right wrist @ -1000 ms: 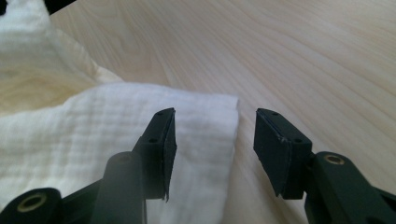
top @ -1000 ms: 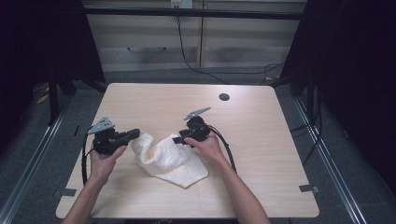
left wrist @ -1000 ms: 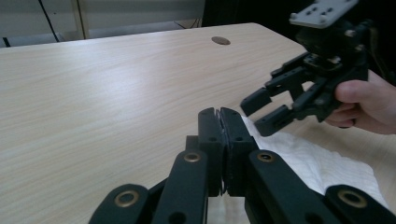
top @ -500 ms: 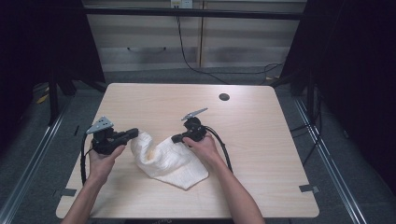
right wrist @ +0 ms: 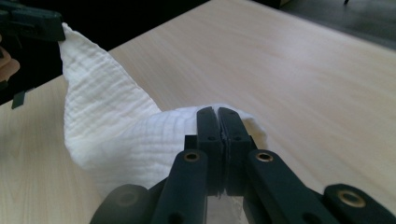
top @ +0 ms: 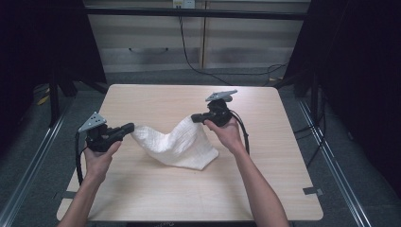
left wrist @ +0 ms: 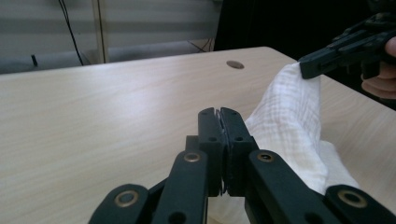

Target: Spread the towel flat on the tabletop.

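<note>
Cloth spreading: both corners pinched, right side lifted.

White cloth (top: pixel 177 144) lies near the middle of the table (top: pixel 283 189), sagging between the two grippers. Left gripper (top: pixel 126 128) has its jaws pressed together on the cloth's left corner; right gripper (top: pixel 196 118) has just closed its jaws on the far right corner. Draw both hands apart evenly, keep the tension moderate, and hold both pinches firm so neither corner slips.

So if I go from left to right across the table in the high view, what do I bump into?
Left black gripper → crumpled white muslin cloth → right black gripper.
</note>
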`<state>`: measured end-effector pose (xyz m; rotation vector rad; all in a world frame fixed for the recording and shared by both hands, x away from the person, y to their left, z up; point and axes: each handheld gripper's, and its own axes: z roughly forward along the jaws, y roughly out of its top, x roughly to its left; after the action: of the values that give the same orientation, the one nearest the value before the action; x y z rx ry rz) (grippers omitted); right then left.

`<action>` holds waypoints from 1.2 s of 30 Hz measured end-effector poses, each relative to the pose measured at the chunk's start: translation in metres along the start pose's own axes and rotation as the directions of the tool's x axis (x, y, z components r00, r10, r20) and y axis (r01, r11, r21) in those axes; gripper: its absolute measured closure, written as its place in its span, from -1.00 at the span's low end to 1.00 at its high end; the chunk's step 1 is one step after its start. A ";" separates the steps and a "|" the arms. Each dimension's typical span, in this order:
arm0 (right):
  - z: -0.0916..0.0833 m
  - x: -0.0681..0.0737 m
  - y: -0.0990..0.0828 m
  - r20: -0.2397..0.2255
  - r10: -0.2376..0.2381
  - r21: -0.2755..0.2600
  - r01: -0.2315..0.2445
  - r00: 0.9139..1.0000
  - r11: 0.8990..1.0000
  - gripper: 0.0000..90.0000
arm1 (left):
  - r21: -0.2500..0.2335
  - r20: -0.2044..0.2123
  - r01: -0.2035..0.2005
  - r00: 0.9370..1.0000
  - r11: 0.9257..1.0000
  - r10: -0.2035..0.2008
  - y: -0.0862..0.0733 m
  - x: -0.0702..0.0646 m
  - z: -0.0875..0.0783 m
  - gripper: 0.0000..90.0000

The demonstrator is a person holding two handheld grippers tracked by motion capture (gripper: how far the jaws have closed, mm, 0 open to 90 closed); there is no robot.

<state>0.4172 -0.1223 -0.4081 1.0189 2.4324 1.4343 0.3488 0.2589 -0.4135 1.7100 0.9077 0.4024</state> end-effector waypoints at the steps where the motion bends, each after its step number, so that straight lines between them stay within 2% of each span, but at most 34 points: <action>1: -0.007 -0.001 0.004 0.006 -0.008 -0.013 0.008 1.000 1.000 0.96 | -0.015 0.001 -0.007 1.000 1.000 0.007 0.004 -0.002 0.000 0.96; 2: -0.020 -0.002 0.012 0.028 -0.019 -0.034 0.020 0.999 0.999 0.96 | -0.031 0.006 -0.011 1.000 0.999 0.012 0.009 -0.004 -0.001 0.96; 4: -0.027 -0.003 0.016 0.037 -0.024 -0.045 0.026 0.999 0.999 0.96 | -0.051 0.003 -0.024 1.000 0.998 0.024 0.019 -0.008 -0.002 0.96; 5: -0.040 -0.004 0.022 0.057 -0.033 -0.075 0.038 0.998 0.996 0.96 | -0.059 0.001 -0.036 0.999 0.998 0.036 0.023 -0.009 -0.004 0.97; 7: -0.047 -0.004 0.024 0.061 -0.038 -0.095 0.044 0.997 0.995 0.96 | -0.076 -0.002 -0.059 0.998 0.995 0.059 0.029 -0.013 -0.007 0.97; 8: -0.060 -0.003 0.023 0.070 -0.052 -0.110 0.059 0.996 0.992 0.96 | -0.072 0.002 -0.069 0.998 0.995 0.069 0.028 -0.017 -0.009 0.97; 10: -0.065 -0.003 0.020 0.073 -0.057 -0.109 0.064 0.996 0.992 0.96 | -0.065 0.003 -0.078 0.997 0.995 0.079 0.025 -0.018 -0.010 0.96; 12: -0.073 -0.003 0.007 0.084 -0.065 -0.082 0.072 0.994 0.994 0.96 | -0.045 0.007 -0.076 0.997 0.996 0.076 0.014 -0.020 -0.010 0.97; 15: -0.080 -0.001 -0.022 0.093 -0.063 -0.028 0.066 0.994 0.997 0.96 | 0.020 0.011 -0.083 0.996 0.996 0.083 -0.008 -0.021 -0.007 0.97; 18: -0.083 0.002 -0.058 0.081 -0.038 0.004 0.038 0.996 0.999 0.96 | 0.088 0.024 -0.081 0.997 0.993 0.079 -0.024 -0.023 -0.001 0.96; 20: -0.084 0.005 -0.083 0.071 -0.016 0.027 0.014 0.997 1.000 0.96 | 0.109 0.045 -0.080 0.996 0.991 0.075 -0.032 -0.026 0.001 0.97; 24: -0.087 0.016 -0.121 0.055 -0.002 0.073 -0.002 0.998 0.997 0.95 | 0.159 0.082 -0.093 0.993 0.983 0.080 -0.046 -0.035 0.003 0.96; 26: -0.091 0.021 -0.135 0.039 0.026 0.071 -0.029 0.999 0.997 0.95 | 0.183 0.098 -0.105 0.991 0.977 0.088 -0.053 -0.039 0.005 0.96; 27: -0.092 0.024 -0.142 0.039 0.023 0.085 -0.026 0.999 0.996 0.95 | 0.197 0.105 -0.112 0.990 0.974 0.093 -0.055 -0.040 0.006 0.96; 28: -0.093 0.030 -0.154 0.040 0.019 0.120 -0.023 0.999 0.992 0.94 | 0.208 0.113 -0.112 0.990 0.972 0.090 -0.058 -0.042 0.007 0.96; 30: -0.095 0.033 -0.159 0.035 0.025 0.123 -0.029 0.999 0.992 0.93 | 0.237 0.118 -0.131 0.987 0.963 0.105 -0.065 -0.044 0.010 0.96; 33: -0.097 0.039 -0.170 0.038 0.015 0.155 -0.021 0.999 0.988 0.90 | 0.263 0.127 -0.131 0.987 0.956 0.100 -0.072 -0.045 0.012 0.96; 35: -0.098 0.042 -0.177 0.033 0.018 0.179 -0.023 0.999 0.984 0.80 | 0.268 0.127 -0.125 0.988 0.955 0.093 -0.075 -0.044 0.013 0.96; 36: -0.099 0.042 -0.178 0.030 0.015 0.185 -0.021 0.999 0.982 0.76 | 0.280 0.129 -0.132 0.987 0.951 0.099 -0.077 -0.044 0.014 0.96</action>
<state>0.2563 -0.2239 -0.4921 1.0924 2.5809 1.2061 0.3016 0.2248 -0.4815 2.0389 0.8143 0.2555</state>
